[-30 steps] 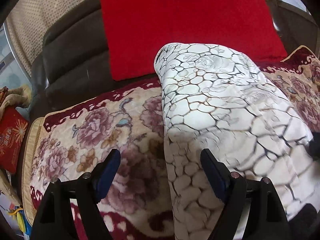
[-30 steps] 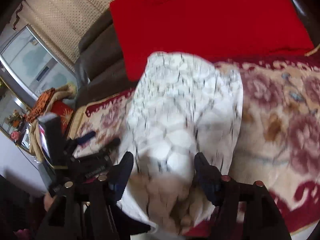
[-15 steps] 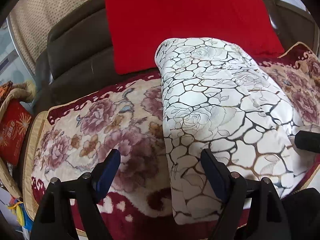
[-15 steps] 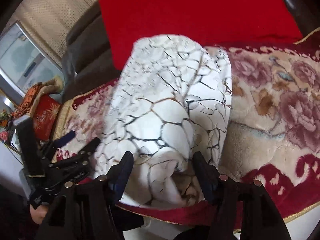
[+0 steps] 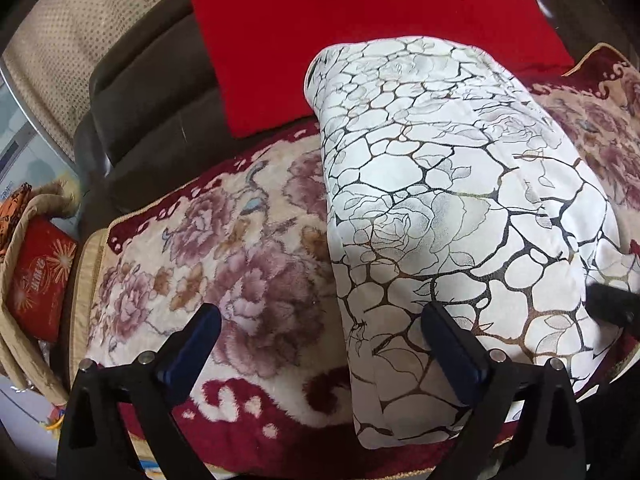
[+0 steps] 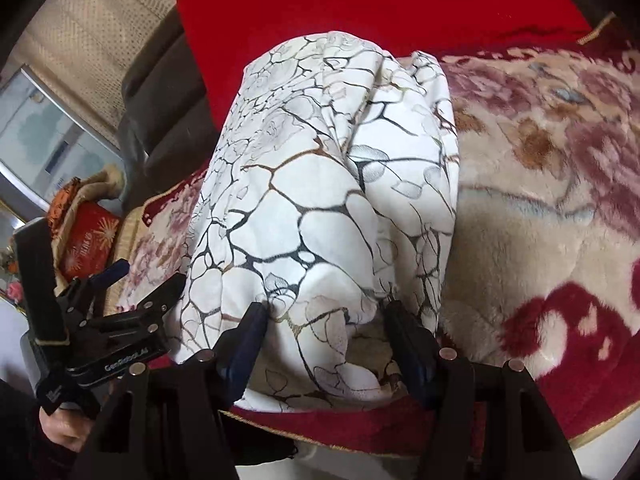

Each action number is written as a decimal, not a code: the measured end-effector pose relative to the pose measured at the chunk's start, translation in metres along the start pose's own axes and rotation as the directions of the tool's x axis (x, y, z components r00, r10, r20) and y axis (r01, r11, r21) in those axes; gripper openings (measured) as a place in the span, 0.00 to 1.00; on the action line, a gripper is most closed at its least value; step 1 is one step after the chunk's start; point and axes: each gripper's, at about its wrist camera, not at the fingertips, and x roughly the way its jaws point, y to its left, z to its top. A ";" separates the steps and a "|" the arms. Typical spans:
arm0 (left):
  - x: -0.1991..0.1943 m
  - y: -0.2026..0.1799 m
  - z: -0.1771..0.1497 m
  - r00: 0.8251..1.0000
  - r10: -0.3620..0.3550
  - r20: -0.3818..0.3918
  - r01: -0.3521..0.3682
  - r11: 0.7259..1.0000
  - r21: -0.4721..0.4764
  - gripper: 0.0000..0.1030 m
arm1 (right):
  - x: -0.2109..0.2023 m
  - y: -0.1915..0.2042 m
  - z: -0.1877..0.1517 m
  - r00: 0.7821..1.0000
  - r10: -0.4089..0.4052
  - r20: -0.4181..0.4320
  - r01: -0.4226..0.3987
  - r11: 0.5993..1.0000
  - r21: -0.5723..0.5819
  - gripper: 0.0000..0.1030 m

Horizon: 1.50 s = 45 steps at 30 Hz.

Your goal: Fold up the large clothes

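Observation:
A white garment with a black and gold crackle and rose print lies folded into a long strip on a floral plush cover, running from the sofa's front edge to the backrest. My left gripper is open and empty, with its right finger at the strip's left edge. My right gripper is open, its fingers on either side of the garment's bunched near end, not closed on it. The left gripper also shows at the left of the right wrist view.
A red cushion cover hangs on the dark sofa backrest. A basket with a red box stands left of the sofa. The sofa's front edge is just under my right gripper. Curtains hang behind.
Both grippers have pulled back toward the sofa's front edge. The garment has settled flat. The right wrist view went from blurred to steady.

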 end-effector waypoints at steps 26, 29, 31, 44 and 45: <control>0.040 0.024 0.027 0.988 -0.096 -0.118 0.054 0.947 -0.317 1.00 | -0.011 -0.036 -0.007 0.971 0.235 -0.036 -0.236 0.972 -0.016 0.64; 0.040 0.023 0.027 0.990 -0.092 -0.103 0.059 0.956 -0.289 1.00 | -0.013 -0.039 -0.007 0.970 0.240 -0.037 -0.241 0.970 -0.012 0.64; 0.039 0.018 0.028 0.993 -0.069 -0.097 0.042 0.966 -0.255 1.00 | -0.013 -0.039 -0.007 0.971 0.236 -0.039 -0.237 0.971 -0.021 0.65; 0.047 0.008 0.028 0.994 -0.042 -0.098 0.027 0.988 -0.155 1.00 | -0.008 -0.031 -0.004 0.976 0.215 -0.036 -0.216 0.976 -0.009 0.65; 0.044 0.001 0.029 0.997 -0.006 -0.080 -0.003 0.994 -0.112 1.00 | -0.008 -0.031 -0.004 0.976 0.217 -0.035 -0.217 0.976 0.001 0.65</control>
